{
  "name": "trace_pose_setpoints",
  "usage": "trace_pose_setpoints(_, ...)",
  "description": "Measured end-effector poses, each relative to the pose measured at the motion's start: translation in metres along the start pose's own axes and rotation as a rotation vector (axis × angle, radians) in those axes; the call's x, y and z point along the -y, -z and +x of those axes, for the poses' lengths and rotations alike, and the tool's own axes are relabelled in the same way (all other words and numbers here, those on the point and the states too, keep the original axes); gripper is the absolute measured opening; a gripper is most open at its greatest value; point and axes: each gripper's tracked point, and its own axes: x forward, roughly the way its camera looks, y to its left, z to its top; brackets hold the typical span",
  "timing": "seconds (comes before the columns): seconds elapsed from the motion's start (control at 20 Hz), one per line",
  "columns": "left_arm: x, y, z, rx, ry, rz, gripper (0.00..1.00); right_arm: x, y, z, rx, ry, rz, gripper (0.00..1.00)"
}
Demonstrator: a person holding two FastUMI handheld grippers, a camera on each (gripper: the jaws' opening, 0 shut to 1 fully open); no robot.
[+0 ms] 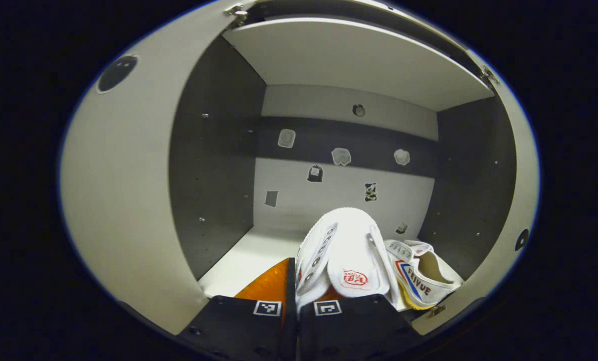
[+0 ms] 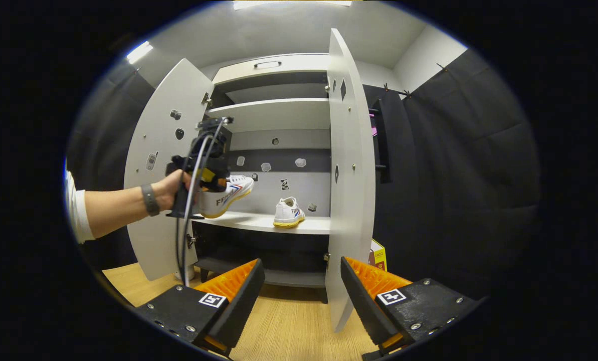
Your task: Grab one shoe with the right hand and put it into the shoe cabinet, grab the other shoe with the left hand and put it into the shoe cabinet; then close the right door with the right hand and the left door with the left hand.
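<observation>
Your left gripper (image 1: 299, 301) pinches the second shoe (image 1: 341, 258), toe pointing ahead into the cabinet; the shelf (image 1: 258, 255) lies just beneath it, and the placed shoe (image 1: 421, 273) sits close to its right. Your right gripper (image 2: 301, 293) hangs spread and empty.

Wood floor (image 2: 288, 331), black cloth wall (image 2: 454, 175), lit ceiling lamp (image 2: 139, 51)

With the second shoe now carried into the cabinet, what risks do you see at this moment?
1. The left tool holds its shoe close beside the shoe already on the shelf; lowering it may knock that one.
2. In the right gripper view the held shoe hangs above the shelf's front edge, so an early release might drop it to the floor.
3. The right door stands near the open right tool and could be bumped.
</observation>
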Motion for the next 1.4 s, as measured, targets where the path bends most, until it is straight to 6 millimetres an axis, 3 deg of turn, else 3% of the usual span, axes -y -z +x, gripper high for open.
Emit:
trace_pose_setpoints(0.1, 0.019, 0.011, 0.016, -0.035, 0.002, 0.051, 0.09, 0.008, 0.005, -0.004, -0.018, 0.021, -0.011, 0.94)
trace_pose_setpoints(0.25, 0.03, 0.033, 0.04, -0.113, 0.007, 0.031, 0.1, 0.02, 0.013, -0.013, -0.051, 0.053, -0.01, 0.98)
trace_pose_setpoints(0.4, 0.035, 0.042, 0.051, -0.143, -0.007, 0.049, 0.09, 0.027, 0.019, -0.019, -0.08, 0.08, -0.001, 0.94)
trace_pose_setpoints(0.6, 0.033, 0.047, 0.052, -0.194, -0.015, -0.004, 0.09, 0.025, 0.017, -0.024, -0.09, 0.083, 0.021, 0.94)
trace_pose_setpoints(0.85, 0.018, 0.056, 0.075, -0.302, -0.048, -0.062, 0.08, 0.016, 0.017, -0.035, -0.098, 0.095, 0.033, 0.94)
trace_pose_setpoints(0.95, 0.017, 0.053, 0.077, -0.301, -0.053, -0.071, 0.2, 0.014, 0.016, -0.041, -0.1, 0.104, 0.023, 0.94)
trace_pose_setpoints(1.0, 0.015, 0.051, 0.073, -0.302, -0.067, -0.04, 0.32, 0.016, 0.014, -0.044, -0.097, 0.111, 0.018, 0.94)
trace_pose_setpoints(1.15, 0.013, 0.036, 0.059, -0.232, -0.083, 0.03, 0.55, 0.02, 0.01, -0.056, -0.094, 0.13, 0.01, 0.94)
trace_pose_setpoints(1.25, 0.006, 0.028, 0.042, -0.181, -0.1, 0.047, 0.84, 0.023, 0.007, -0.06, -0.09, 0.137, 0.007, 0.98)
trace_pose_setpoints(1.3, 0.004, 0.023, 0.031, -0.154, -0.103, 0.036, 0.99, 0.025, 0.005, -0.062, -0.088, 0.138, 0.007, 0.94)
trace_pose_setpoints(1.4, -0.004, 0.009, 0.007, -0.054, -0.119, 0.008, 0.99, 0.027, 0.005, -0.062, -0.086, 0.136, 0.005, 0.94)
